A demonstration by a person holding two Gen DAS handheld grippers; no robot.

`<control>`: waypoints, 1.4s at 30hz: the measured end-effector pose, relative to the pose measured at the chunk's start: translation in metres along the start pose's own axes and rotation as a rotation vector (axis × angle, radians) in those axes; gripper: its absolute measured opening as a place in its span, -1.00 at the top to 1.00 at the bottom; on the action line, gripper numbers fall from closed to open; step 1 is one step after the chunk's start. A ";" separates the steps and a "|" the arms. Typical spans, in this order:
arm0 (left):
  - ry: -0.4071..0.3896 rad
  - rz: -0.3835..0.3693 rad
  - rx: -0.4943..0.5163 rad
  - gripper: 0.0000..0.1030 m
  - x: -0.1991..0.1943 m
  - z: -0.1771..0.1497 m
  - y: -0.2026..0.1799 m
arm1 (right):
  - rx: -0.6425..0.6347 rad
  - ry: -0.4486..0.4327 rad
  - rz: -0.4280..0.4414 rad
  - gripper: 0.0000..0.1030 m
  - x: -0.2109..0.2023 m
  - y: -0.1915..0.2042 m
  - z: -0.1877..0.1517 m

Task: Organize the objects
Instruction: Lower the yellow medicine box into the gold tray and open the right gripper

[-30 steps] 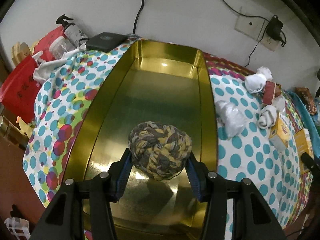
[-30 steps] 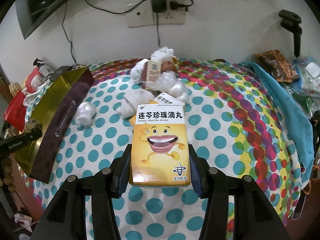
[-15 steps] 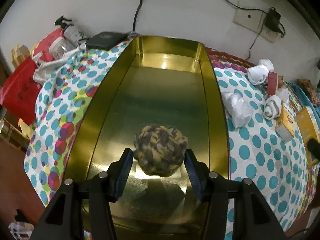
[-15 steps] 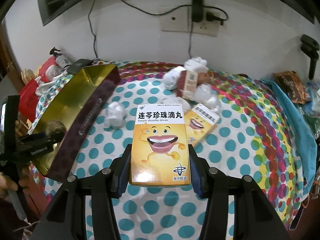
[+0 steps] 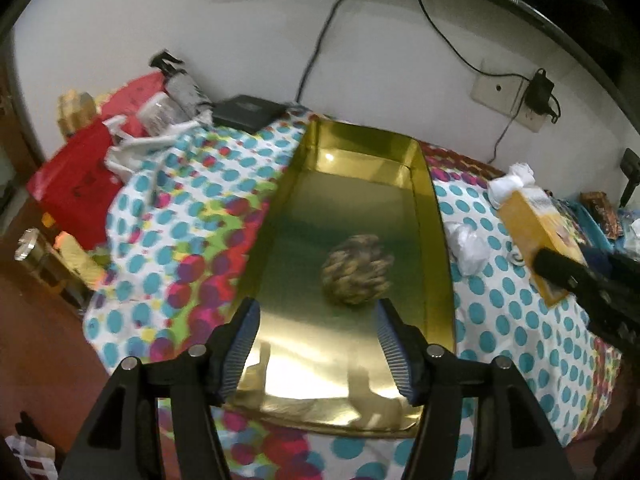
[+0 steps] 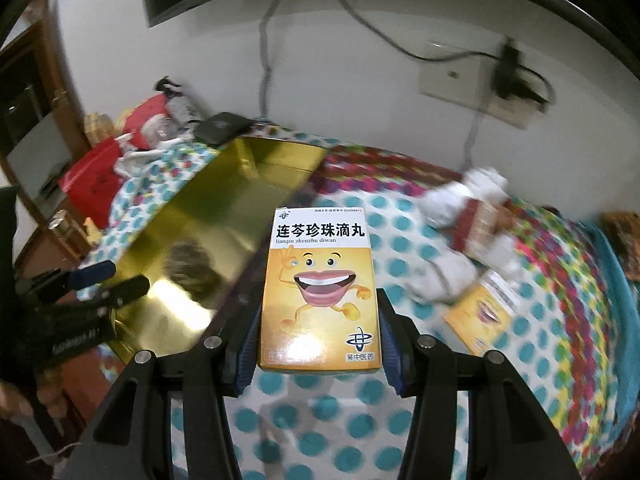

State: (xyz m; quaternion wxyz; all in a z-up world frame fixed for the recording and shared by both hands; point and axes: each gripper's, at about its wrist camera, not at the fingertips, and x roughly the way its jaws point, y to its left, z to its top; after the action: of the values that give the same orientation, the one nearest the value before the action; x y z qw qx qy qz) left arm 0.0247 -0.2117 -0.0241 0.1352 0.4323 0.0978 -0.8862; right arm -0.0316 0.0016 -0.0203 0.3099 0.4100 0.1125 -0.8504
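Note:
A braided brown and yellow rope ball (image 5: 357, 270) lies inside the gold tray (image 5: 438, 240) on the polka-dot cloth. My left gripper (image 5: 316, 320) is open and empty, pulled back above the tray's near end, apart from the ball. My right gripper (image 6: 318, 332) is shut on a yellow medicine box (image 6: 320, 288) with a smiling mouth, held above the cloth beside the tray's right wall (image 6: 236, 292). That box also shows at the right of the left wrist view (image 5: 540, 236). The left gripper shows at the left of the right wrist view (image 6: 108, 280).
White wadded bundles (image 6: 464, 196) and a second yellow box (image 6: 484, 312) lie on the cloth right of the tray. A white wad (image 5: 468, 244) sits by the tray's right wall. A black box (image 5: 248, 112), bottles and a red bag (image 5: 76, 184) crowd the far left.
My left gripper opened, let go of the rope ball in the tray and drew back. My right gripper carried the yellow box left toward the tray.

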 end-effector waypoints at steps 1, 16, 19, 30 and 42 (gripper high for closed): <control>-0.008 0.007 -0.001 -0.24 -0.004 -0.001 0.003 | -0.011 0.001 0.016 0.07 0.004 0.008 0.005; -0.011 -0.001 -0.160 -0.26 -0.023 -0.025 0.068 | -0.140 0.082 0.103 0.07 0.073 0.099 0.056; -0.007 0.001 -0.183 -0.26 -0.023 -0.028 0.078 | -0.158 0.096 0.102 0.07 0.083 0.110 0.059; 0.002 0.005 -0.235 -0.26 -0.022 -0.031 0.094 | -0.175 0.138 0.083 0.07 0.108 0.127 0.060; 0.036 0.002 -0.285 -0.27 -0.021 -0.032 0.096 | -0.162 0.138 0.108 0.03 0.113 0.128 0.059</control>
State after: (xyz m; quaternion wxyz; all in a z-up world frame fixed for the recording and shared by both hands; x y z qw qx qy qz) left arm 0.0922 -0.2900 -0.0320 0.1944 0.4246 0.2244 -0.8553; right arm -0.0428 -0.1736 -0.0617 0.3787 0.4467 0.1796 -0.7904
